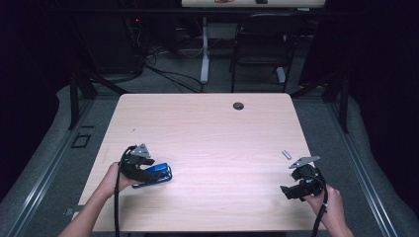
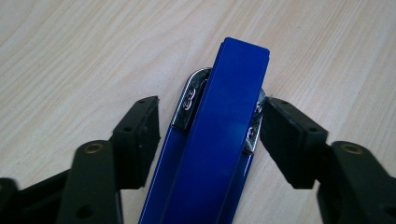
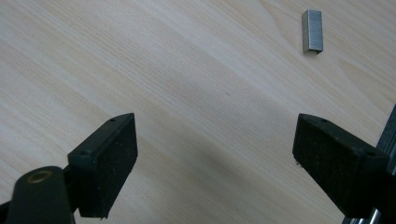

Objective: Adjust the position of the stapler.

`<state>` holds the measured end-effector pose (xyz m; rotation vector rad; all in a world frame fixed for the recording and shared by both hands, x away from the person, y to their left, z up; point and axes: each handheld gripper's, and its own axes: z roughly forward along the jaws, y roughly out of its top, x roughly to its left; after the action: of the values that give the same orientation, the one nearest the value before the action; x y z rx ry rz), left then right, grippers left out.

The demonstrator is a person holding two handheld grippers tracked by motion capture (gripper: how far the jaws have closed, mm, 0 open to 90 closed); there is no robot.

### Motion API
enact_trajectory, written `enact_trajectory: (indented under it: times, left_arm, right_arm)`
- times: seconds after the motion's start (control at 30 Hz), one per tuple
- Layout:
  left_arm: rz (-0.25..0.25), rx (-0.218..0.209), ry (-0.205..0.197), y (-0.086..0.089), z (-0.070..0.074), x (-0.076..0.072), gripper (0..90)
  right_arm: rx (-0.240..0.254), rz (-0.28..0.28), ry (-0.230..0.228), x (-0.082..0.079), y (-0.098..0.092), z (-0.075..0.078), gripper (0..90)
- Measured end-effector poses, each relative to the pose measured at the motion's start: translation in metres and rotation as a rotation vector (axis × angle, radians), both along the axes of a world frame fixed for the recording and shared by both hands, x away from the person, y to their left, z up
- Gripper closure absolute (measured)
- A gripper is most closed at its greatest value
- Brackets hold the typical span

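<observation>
Pale wood counter (image 1: 207,128) lies bare across the middle. At lower left, the left tool (image 1: 140,170) straddles the blue stapler (image 1: 159,173), one pad touching, the other just clear; an uneven squeeze could twist it. The right tool (image 1: 292,191) is spread near the staple strip (image 1: 286,154), close to the right edge.

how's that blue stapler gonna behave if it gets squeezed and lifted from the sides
The blue stapler looks rigid and probably heavy for its size, given its metal parts. Its glossy sides may slip against the left gripper. Gripped near one end, it would likely tilt.
</observation>
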<state>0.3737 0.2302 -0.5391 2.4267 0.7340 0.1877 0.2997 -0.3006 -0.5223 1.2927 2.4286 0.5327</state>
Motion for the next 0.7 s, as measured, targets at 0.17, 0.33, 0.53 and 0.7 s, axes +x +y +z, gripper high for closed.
enact_trajectory:
  times: [0.17,0.33,0.53,0.7]
  left_arm:
    - [-0.026,0.006,0.015,-0.0008,-0.0046,-0.0005,47.1]
    - [-0.027,0.000,0.012,-0.0004,-0.0066,-0.0001,55.5]
    - [-0.043,-0.006,0.005,0.0008,-0.0071,-0.0002,57.6]
    - [-0.077,0.000,-0.012,0.0018,-0.0068,0.0001,58.8]
  right_arm:
    - [-0.007,0.000,0.004,0.0004,0.0008,-0.0013,13.9]
    - [-0.018,0.002,0.008,0.0005,0.0013,-0.0014,14.2]
    - [-0.020,0.002,0.003,0.0005,0.0024,-0.0020,14.4]
    - [-0.030,0.007,0.006,0.0009,0.0028,-0.0026,14.5]
